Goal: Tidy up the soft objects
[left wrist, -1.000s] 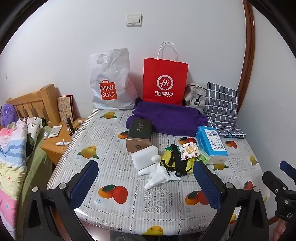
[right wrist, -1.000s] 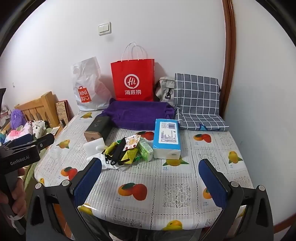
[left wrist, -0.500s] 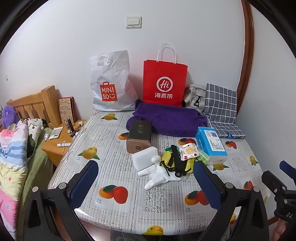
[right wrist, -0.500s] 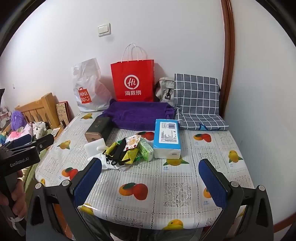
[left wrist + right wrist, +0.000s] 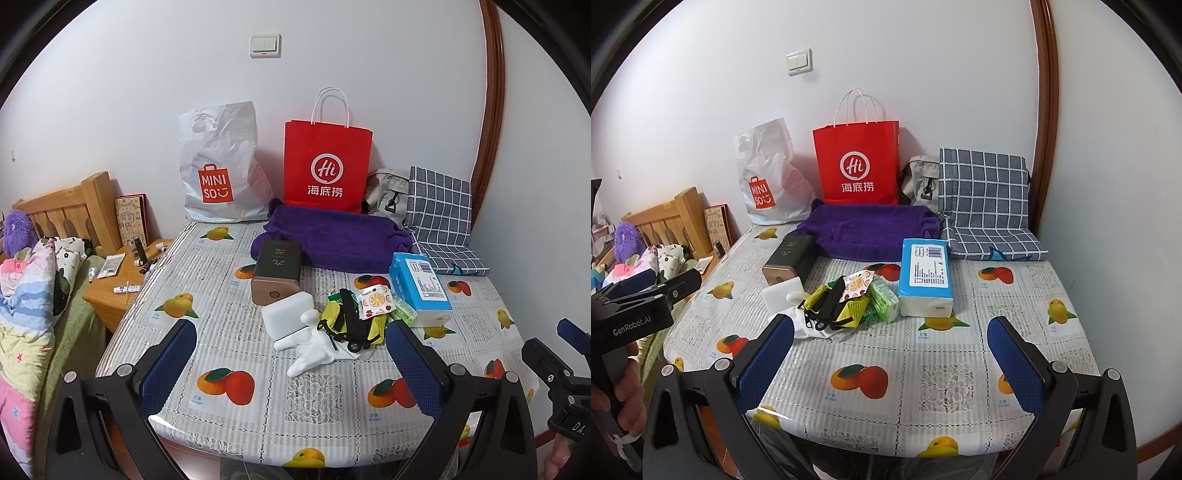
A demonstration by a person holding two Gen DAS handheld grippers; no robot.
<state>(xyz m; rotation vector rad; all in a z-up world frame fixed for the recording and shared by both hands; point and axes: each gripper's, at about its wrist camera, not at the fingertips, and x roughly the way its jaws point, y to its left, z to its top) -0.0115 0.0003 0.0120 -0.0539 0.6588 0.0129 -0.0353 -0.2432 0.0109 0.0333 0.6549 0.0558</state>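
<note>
Blue textured pads are lining both tongs, and each pair is standing wide apart with nothing between the fingers. The left gripper (image 5: 291, 354) is filling the lower part of its own view, its pads flanking a bare stretch of the fruit-printed tablecloth (image 5: 207, 266). The right gripper (image 5: 890, 354) is doing the same in its view, and a hand (image 5: 617, 395) at the lower left edge there is gripping the black handle of the left tool.

Just above the left pair, at the centre of the frame, a white glove (image 5: 314, 350) is lying flat, touching a white foam block (image 5: 288, 314) and a heap of yellow mesh and black straps (image 5: 351, 321). A fruit-patterned packet (image 5: 375, 301) is resting on that heap, and a green tissue pack (image 5: 882, 299) is sitting beside it, against a blue tissue pack (image 5: 419, 288). A dark box (image 5: 277, 269) is lying above the foam block.

Toward the upper middle, a purple towel (image 5: 332, 236) is spreading across the far end of the table, with a checked grey cushion (image 5: 439, 218) at the right. Behind them a red paper bag (image 5: 327, 166), a white plastic bag (image 5: 221, 166) and a grey backpack (image 5: 388, 192) are leaning on the wall. At the left edge, a wooden nightstand (image 5: 118, 284) and bedding (image 5: 26, 295) are showing.
</note>
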